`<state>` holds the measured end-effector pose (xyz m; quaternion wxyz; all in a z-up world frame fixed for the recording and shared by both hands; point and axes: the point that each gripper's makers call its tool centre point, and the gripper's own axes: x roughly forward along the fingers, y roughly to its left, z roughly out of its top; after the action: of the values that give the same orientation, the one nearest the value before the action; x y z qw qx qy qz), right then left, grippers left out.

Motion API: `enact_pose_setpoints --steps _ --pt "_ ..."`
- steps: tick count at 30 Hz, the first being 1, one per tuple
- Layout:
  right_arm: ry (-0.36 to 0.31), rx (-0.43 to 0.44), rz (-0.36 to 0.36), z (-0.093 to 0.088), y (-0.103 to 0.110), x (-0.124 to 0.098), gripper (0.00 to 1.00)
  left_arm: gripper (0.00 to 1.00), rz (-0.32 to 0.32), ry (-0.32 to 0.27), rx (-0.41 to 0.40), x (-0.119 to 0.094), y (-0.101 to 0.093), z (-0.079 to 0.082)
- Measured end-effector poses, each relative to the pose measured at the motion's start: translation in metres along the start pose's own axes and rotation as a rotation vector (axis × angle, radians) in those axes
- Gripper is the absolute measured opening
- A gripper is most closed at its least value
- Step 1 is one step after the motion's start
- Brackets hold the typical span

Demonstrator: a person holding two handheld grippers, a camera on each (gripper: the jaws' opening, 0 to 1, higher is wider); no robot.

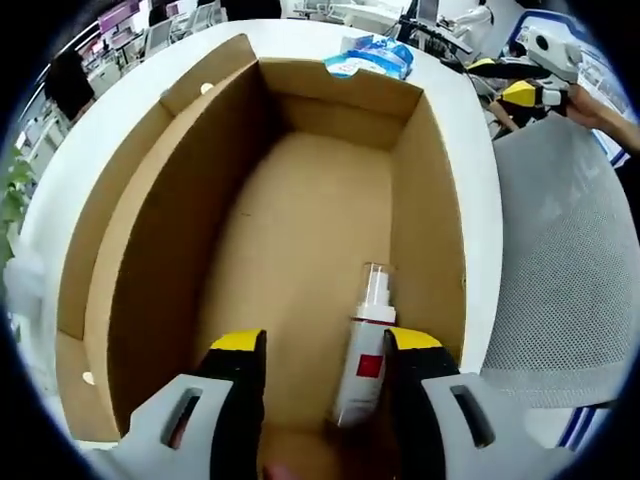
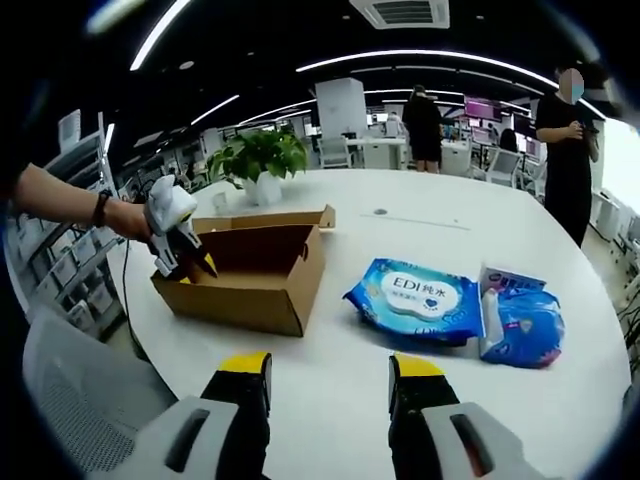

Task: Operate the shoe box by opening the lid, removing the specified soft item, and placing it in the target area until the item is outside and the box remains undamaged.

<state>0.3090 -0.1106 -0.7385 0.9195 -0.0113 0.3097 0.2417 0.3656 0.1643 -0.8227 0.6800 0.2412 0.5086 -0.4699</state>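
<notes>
Below, your left hand-held gripper (image 1: 325, 355) hangs parted inside the shoe box (image 1: 150, 250), spray bottle (image 1: 364, 350) at one o'clock; your right hand-held gripper (image 2: 325, 372) gapes over the table (image 2: 400, 230).

White table (image 2: 420, 225) with shoe box (image 2: 262, 285), two wipe packs (image 2: 420, 297), plant (image 2: 262, 165).
</notes>
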Motion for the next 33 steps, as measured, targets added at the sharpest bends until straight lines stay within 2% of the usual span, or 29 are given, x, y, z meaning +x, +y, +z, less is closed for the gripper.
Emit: enact_pose_setpoints --steps 9,15,18,21,25,29,33 --pt "0.010 0.002 -0.001 -0.002 0.002 0.001 0.44 0.56 0.041 0.014 0.064 -0.003 0.008 0.004" --pt "0.003 0.008 -0.009 -0.001 0.000 -0.001 0.44 0.51 0.083 0.024 0.108 -0.010 0.016 0.001" --pt "0.003 0.010 -0.012 -0.001 0.000 -0.002 0.44 0.52 0.044 0.017 0.106 -0.010 0.008 -0.001" --pt "0.004 0.010 -0.011 -0.003 0.001 -0.003 0.44 0.52 0.035 0.038 0.129 -0.007 0.005 -0.008" --pt "0.005 0.006 -0.006 -0.002 0.004 -0.003 0.44 0.46 0.027 0.049 0.149 -0.003 0.002 -0.012" --pt "0.006 0.000 -0.003 -0.002 0.005 -0.004 0.44 0.43 0.015 0.031 0.132 0.001 0.000 -0.011" --pt "0.008 -0.003 -0.002 -0.002 0.006 -0.004 0.43 0.35 0.041 0.034 0.188 0.007 0.002 -0.008"
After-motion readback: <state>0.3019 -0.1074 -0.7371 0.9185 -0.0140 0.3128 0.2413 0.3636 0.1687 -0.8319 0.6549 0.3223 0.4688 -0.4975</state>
